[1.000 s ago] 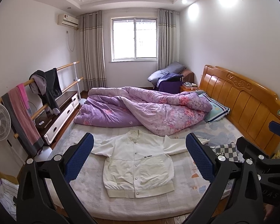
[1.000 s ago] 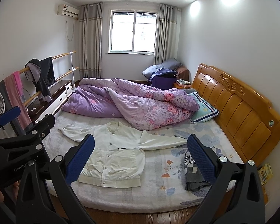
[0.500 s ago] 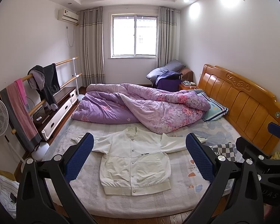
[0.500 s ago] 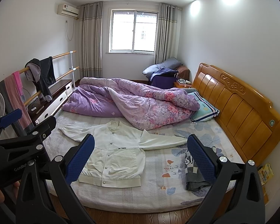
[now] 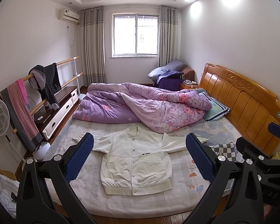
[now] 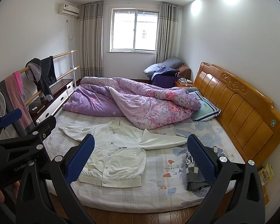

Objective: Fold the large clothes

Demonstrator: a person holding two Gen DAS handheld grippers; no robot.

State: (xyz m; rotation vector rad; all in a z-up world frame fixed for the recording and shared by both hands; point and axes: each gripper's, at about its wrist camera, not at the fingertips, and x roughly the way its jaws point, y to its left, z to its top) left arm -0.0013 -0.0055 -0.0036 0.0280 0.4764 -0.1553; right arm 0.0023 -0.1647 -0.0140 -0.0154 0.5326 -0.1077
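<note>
Lying flat on the bed (image 5: 121, 203), white jacket (image 5: 136, 160); both grippers' fingers (image 5: 80, 156) spread, empty.

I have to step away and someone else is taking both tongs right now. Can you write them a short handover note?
Left tongs: open, empty, held above the foot of the bed.
Right tongs: open, empty, beside the left.
Jacket: white, lying flat on the bed, front up, snapped shut, both sleeves spread out sideways. The purple quilt is bunched behind its collar, and a checked cloth lies near the right sleeve's end.
Done: jacket laid out.
Left: every fold, probably sleeves in first, then the body.
</note>
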